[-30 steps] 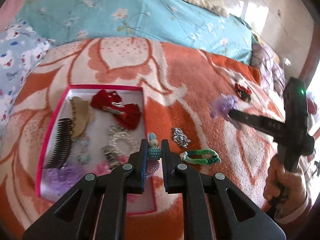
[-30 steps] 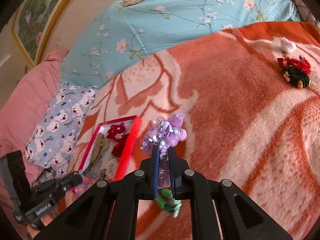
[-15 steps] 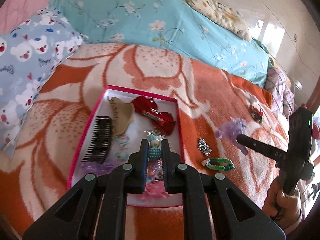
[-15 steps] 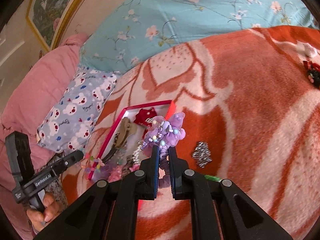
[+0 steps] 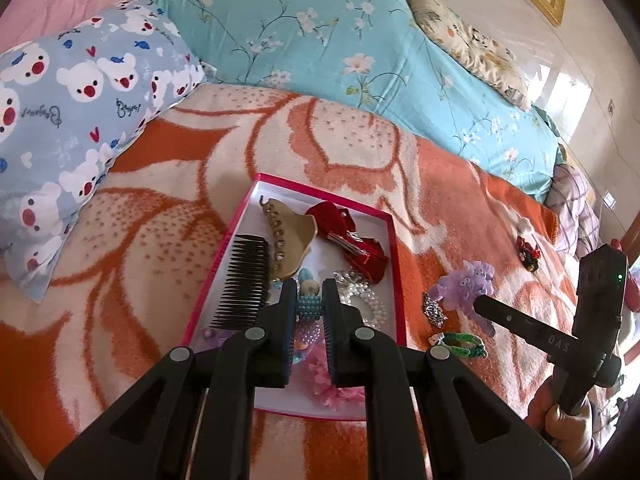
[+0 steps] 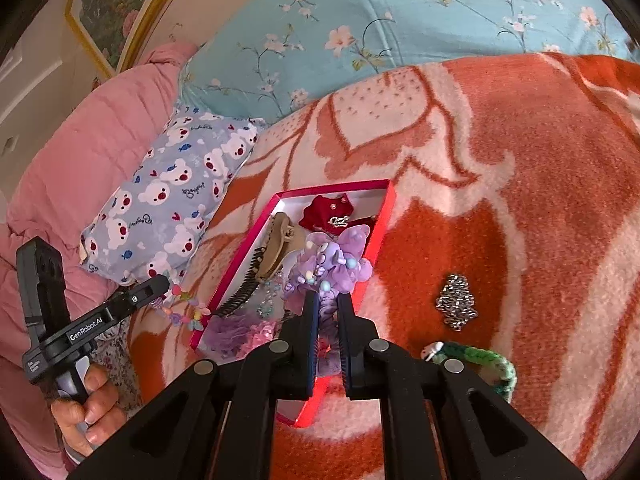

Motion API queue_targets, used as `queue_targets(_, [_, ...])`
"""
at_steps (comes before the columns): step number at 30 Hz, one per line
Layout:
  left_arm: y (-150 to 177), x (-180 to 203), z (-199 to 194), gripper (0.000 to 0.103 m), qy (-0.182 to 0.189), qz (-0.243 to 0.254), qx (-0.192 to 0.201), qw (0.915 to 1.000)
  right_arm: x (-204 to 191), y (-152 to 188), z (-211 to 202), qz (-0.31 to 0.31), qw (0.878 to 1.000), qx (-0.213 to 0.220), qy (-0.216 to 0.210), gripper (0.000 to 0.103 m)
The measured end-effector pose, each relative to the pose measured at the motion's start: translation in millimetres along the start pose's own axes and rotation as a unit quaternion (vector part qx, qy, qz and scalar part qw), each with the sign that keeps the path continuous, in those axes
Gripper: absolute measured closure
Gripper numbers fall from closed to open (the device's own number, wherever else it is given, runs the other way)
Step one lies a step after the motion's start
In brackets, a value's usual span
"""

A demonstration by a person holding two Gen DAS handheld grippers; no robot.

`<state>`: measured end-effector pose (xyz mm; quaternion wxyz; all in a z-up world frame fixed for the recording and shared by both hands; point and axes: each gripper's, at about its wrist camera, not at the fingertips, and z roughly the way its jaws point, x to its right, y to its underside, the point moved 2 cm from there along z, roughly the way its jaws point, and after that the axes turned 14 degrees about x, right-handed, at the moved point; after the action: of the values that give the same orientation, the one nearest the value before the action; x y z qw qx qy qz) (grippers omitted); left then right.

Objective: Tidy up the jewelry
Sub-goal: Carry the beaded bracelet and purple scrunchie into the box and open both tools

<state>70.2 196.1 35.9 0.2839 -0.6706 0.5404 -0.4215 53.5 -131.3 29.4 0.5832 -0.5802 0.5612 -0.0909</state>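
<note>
A pink-rimmed white box [image 5: 394, 240] [image 6: 256, 236] lies on the orange blanket and holds a black comb [image 5: 244, 280], a tan claw clip [image 5: 288, 236], a red bow [image 5: 352, 240] and beaded pieces. My left gripper [image 5: 310, 306] is shut on a teal beaded bracelet [image 5: 309, 308] above the box. It shows at the left of the right wrist view [image 6: 160, 282]. My right gripper [image 6: 329, 308] is shut on a purple scrunchie [image 6: 328, 268] over the box's right rim; it also shows in the left wrist view [image 5: 466, 286].
A silver chain piece [image 6: 456, 302] [image 5: 434, 312] and a green braided bracelet [image 6: 480, 356] [image 5: 460, 342] lie on the blanket right of the box. A red-and-black hair tie [image 5: 528, 252] lies farther right. A bear-print pillow [image 5: 80, 112] and a blue floral pillow [image 5: 320, 40] border the blanket.
Both grippers moved left toward the box with their loads. The left one now holds the bracelet over the box; the right one brought the scrunchie to the box's right rim.
</note>
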Motion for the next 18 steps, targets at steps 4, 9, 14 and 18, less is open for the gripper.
queue_targets(4, [-2.9, -5.9, 2.5, 0.093, -0.005, -0.004, 0.0, 1.0, -4.5, 0.6, 7.0, -0.004, 1.0, -0.005, -0.003, 0.095])
queue_targets(9, [-6.3, -10.1, 8.0, 0.093, -0.003, -0.012, 0.0, 0.9999, -9.2, 1.5, 18.6, -0.005, 1.0, -0.01, -0.005, 0.094])
queue_targets(14, [-7.0, -6.4, 20.0, 0.093, 0.007, -0.014, -0.006, 0.9999, -14.9, 3.9, 37.0, -0.011, 1.0, -0.022, -0.009, 0.094])
queue_targets(18, [-4.4, -4.9, 38.8, 0.093, 0.026, -0.028, -0.021, 0.9991, -17.7, 7.0, 53.1, -0.015, 0.999, -0.032, -0.011, 0.094])
